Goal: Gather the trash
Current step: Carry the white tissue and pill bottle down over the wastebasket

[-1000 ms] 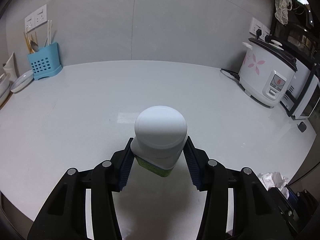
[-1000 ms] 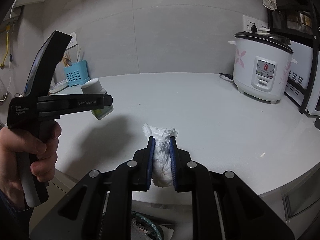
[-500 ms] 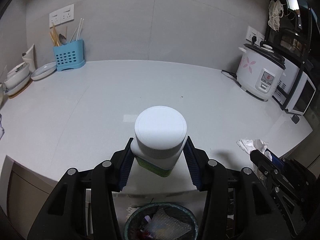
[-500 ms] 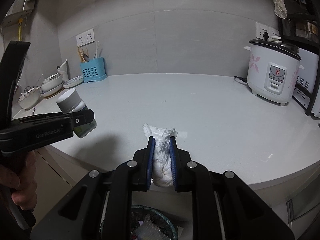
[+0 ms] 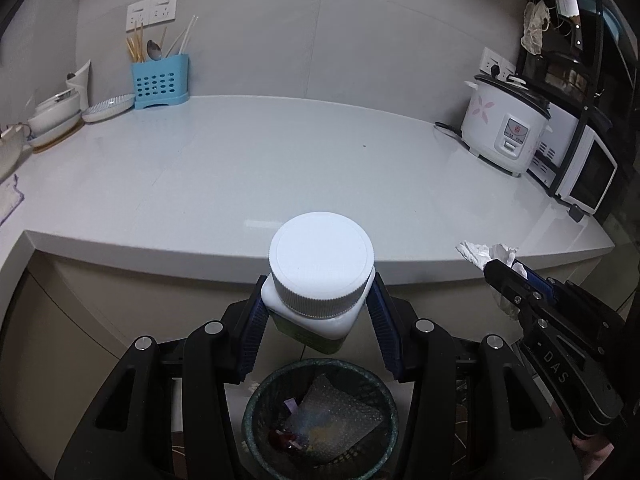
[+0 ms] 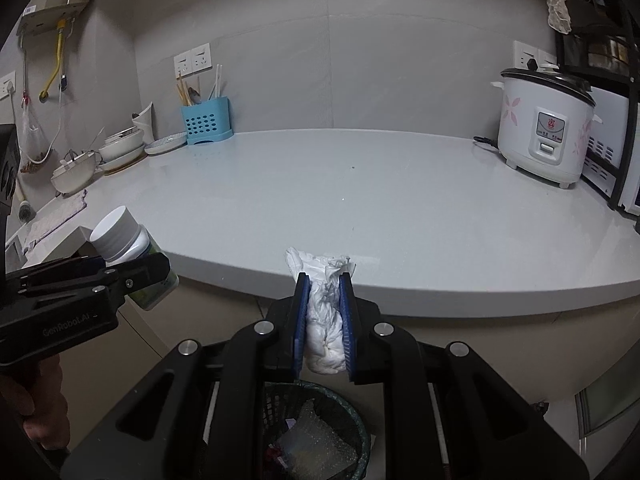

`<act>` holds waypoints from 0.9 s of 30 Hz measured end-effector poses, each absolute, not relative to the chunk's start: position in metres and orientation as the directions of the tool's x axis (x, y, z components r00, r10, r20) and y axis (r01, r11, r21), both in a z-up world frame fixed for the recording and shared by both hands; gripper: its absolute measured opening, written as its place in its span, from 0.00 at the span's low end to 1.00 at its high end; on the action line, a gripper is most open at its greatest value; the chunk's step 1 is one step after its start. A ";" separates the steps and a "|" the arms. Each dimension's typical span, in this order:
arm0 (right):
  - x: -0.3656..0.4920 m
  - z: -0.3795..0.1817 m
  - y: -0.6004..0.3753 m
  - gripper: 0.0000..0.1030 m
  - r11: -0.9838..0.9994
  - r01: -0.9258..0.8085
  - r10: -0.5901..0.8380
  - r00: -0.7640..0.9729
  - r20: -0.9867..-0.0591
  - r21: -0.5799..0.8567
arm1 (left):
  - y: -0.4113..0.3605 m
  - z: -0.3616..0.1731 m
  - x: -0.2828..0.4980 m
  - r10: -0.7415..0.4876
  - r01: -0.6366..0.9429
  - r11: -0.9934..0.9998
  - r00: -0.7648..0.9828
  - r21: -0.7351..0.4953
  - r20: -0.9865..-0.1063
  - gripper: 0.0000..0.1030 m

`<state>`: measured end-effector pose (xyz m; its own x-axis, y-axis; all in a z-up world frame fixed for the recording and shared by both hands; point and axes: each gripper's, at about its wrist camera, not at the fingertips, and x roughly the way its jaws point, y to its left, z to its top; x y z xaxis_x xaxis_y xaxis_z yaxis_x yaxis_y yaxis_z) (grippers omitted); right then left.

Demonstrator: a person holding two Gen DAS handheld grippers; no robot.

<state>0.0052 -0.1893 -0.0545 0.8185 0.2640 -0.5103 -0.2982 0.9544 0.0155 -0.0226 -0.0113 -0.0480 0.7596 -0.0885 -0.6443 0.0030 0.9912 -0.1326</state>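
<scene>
At the lower centre of the left wrist view, a white-capped plastic bottle [image 5: 320, 280] with a green label is clamped between the blue pads of the left gripper [image 5: 318, 320], directly above the mesh trash bin [image 5: 256, 408] seen at the bottom edge. Bubble wrap and small scraps are already seen lying in that bin. At the lower centre of the right wrist view, a crumpled white tissue [image 6: 325, 320] is pinched tight in the right gripper [image 6: 324, 324], with the same bin below it. Across the middle of both views, no loose trash is visible on the grey countertop [image 5: 280, 160], apart from a tiny dark speck. Collection from the counter is therefore judged finished; both items are carried clear of the counter edge, and only their release into the bin appears to be left.
</scene>
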 end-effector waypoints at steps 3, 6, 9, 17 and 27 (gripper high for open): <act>-0.006 -0.066 -0.188 0.14 0.953 -0.303 0.268 0.810 -0.521 0.019 | -0.012 -0.061 -0.035 -0.087 0.003 0.992 0.753 -0.128 -0.652 0.47; -0.016 -0.080 -0.188 0.14 0.953 -0.302 0.263 0.801 -0.537 0.016 | -0.011 -0.078 -0.044 -0.092 0.002 0.991 0.740 -0.134 -0.667 0.47; -0.021 -0.096 -0.189 0.14 0.955 -0.295 0.258 0.788 -0.559 0.025 | -0.009 -0.097 -0.054 -0.109 0.009 0.989 0.731 -0.149 -0.674 0.47; -0.032 -0.140 -0.189 0.14 0.957 -0.289 0.237 0.751 -0.616 0.016 | -0.007 -0.157 -0.080 -0.130 0.016 0.986 0.689 -0.164 -0.714 0.47; -0.028 -0.198 -0.186 0.14 0.964 -0.264 0.210 0.706 -0.676 0.024 | -0.005 -0.226 -0.081 -0.123 -0.004 0.986 0.648 -0.165 -0.752 0.46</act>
<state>-0.0284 -0.1859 -0.1983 0.7062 0.2102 -0.6761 -0.2641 0.9642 0.0239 -0.0811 -0.0046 -0.2257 0.6477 -0.1231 -0.7519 -0.0037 0.9863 -0.1647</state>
